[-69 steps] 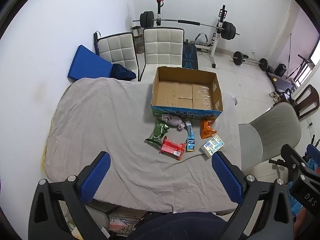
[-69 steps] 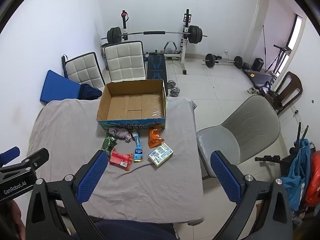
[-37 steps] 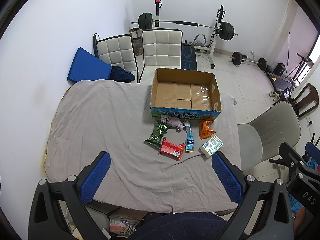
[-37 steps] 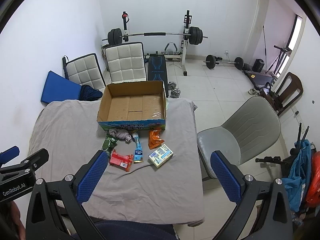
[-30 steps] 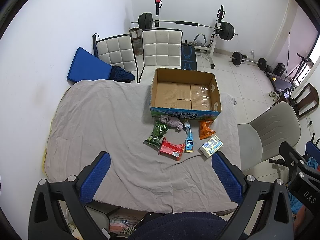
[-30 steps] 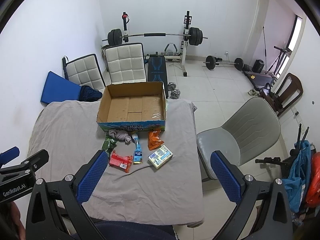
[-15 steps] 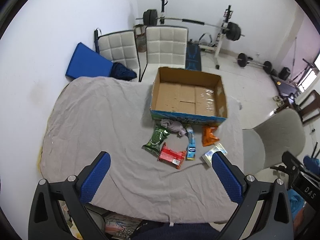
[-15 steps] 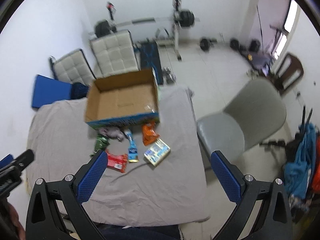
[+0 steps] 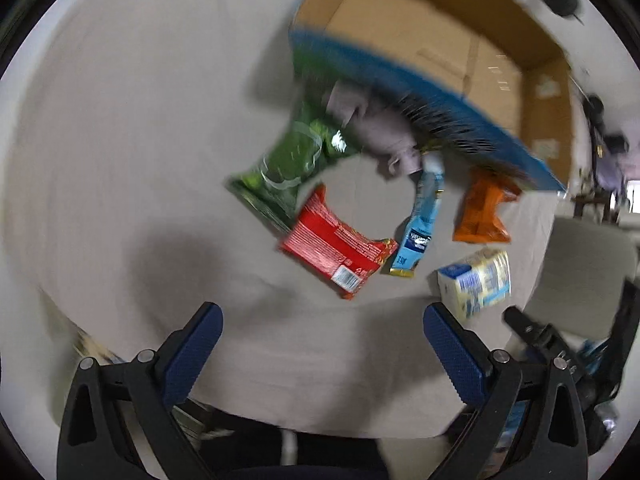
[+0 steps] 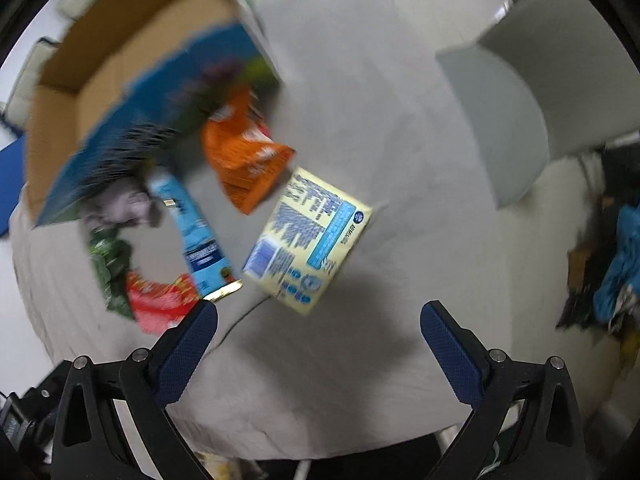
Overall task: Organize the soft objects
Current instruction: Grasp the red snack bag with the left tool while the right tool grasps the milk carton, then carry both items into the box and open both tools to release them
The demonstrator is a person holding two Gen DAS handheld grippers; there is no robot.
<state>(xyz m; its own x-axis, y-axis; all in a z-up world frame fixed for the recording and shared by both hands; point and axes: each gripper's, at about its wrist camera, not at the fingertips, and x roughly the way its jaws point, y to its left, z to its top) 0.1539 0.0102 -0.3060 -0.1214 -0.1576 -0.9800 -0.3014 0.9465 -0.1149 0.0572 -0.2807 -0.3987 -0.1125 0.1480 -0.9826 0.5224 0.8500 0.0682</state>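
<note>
Two open tools (image 9: pixel 322 334) (image 10: pixel 318 330), packets (image 9: pixel 334 252) ahead

Both views smear with motion — print on the cardboard box (image 9: pixel 448 52) near the table's far edge cannot be read, and its far wall runs past the top of the left wrist picture. The grey cloth bundle (image 9: pixel 376 120) tucks partly under the box's near wall, its shape unclear. Lettering on the orange packet (image 10: pixel 244 156) and the green packet (image 10: pixel 110 256) is unreadable. The red packet (image 10: pixel 160 300) is partly hidden behind a blue finger pad (image 10: pixel 188 352) in the right wrist view. The grey chair (image 10: pixel 516 92) is cut off at the top-right rim.
</note>
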